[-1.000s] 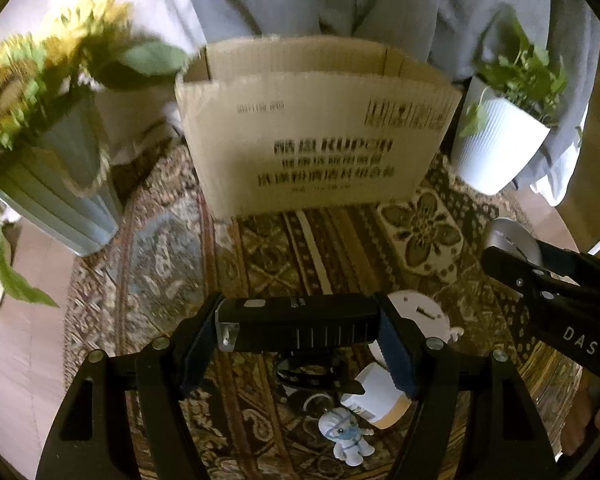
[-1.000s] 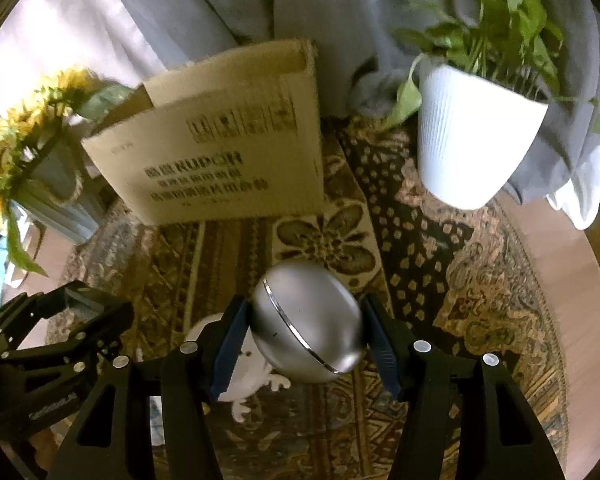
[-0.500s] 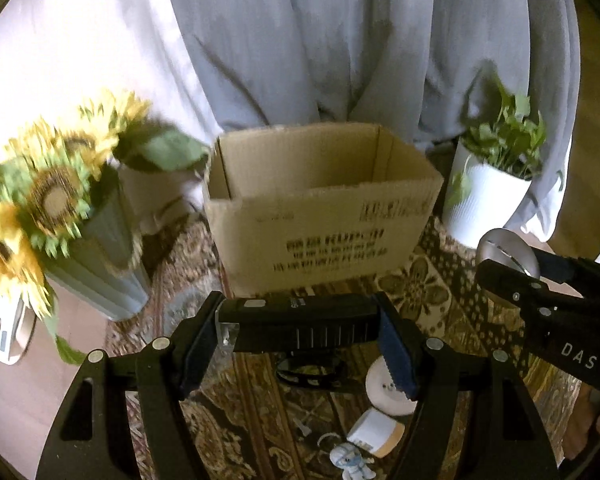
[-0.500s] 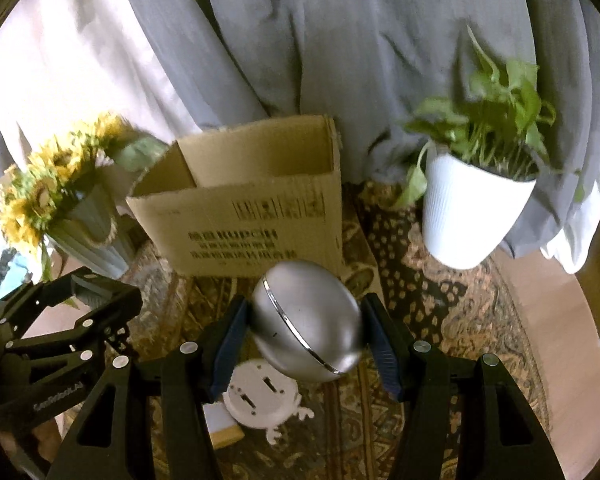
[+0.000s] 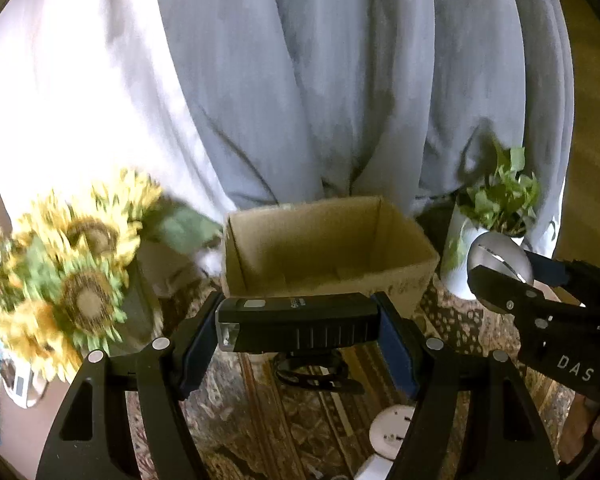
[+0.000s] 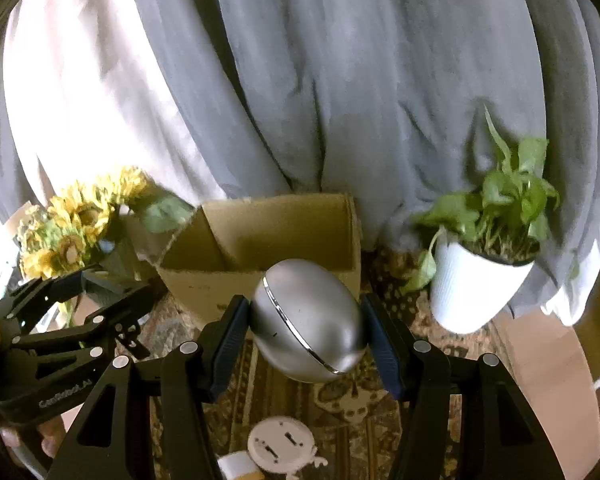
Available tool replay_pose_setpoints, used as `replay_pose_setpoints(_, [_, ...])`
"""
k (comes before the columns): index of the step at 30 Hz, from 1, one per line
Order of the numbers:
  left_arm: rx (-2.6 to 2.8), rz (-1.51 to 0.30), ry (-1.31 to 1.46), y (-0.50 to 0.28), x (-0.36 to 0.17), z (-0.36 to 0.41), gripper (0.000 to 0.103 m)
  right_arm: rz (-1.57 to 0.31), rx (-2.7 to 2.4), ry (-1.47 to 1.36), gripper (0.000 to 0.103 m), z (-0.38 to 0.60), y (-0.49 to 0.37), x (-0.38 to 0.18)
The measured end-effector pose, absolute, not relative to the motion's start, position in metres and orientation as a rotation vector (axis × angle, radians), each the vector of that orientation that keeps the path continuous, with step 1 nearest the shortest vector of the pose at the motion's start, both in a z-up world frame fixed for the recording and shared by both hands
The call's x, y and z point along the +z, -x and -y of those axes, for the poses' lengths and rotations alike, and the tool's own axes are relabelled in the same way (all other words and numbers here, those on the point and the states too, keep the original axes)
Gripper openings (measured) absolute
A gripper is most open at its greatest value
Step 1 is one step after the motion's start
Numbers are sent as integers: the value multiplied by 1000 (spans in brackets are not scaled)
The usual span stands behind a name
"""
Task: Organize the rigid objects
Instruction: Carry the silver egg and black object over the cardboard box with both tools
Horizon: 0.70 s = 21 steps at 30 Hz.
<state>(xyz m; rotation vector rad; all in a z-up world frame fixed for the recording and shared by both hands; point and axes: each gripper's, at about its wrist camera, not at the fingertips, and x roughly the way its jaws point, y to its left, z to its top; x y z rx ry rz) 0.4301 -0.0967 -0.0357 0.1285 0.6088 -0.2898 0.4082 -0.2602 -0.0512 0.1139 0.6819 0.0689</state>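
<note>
Grippers each carry one object above the patterned rug (image 6: 432,312): the left gripper (image 5: 298,330) has its jaws about half open and clamped on the ends of a black bike light (image 5: 296,322) held crosswise, while the right gripper (image 6: 306,328) grips a silver egg-shaped object (image 6: 306,320) between its blue pads at a similar width. Beyond both, at twelve o'clock, stands the open cardboard box (image 5: 324,248), with sunflowers (image 5: 72,280) at nine o'clock, a white potted plant (image 6: 480,276) at three o'clock, and a white round disc (image 6: 282,446) on the rug at six o'clock.

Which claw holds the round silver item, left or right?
The right claw: its pads clamp the silver egg-shaped object. The left claw grips a black rectangular light instead, flat-sided and boxy.
</note>
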Motion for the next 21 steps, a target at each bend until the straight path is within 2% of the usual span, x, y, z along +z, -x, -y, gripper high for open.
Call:
replay_pose_setpoints(10, [-294,-544,-142,-448,-12,100,72,-623,91,-109,59,261,-425,-33])
replay_pose_setpoints(21, [-283,-563,-135,-490,-8,99,72,-595,113,-95,59,261,-464,-22])
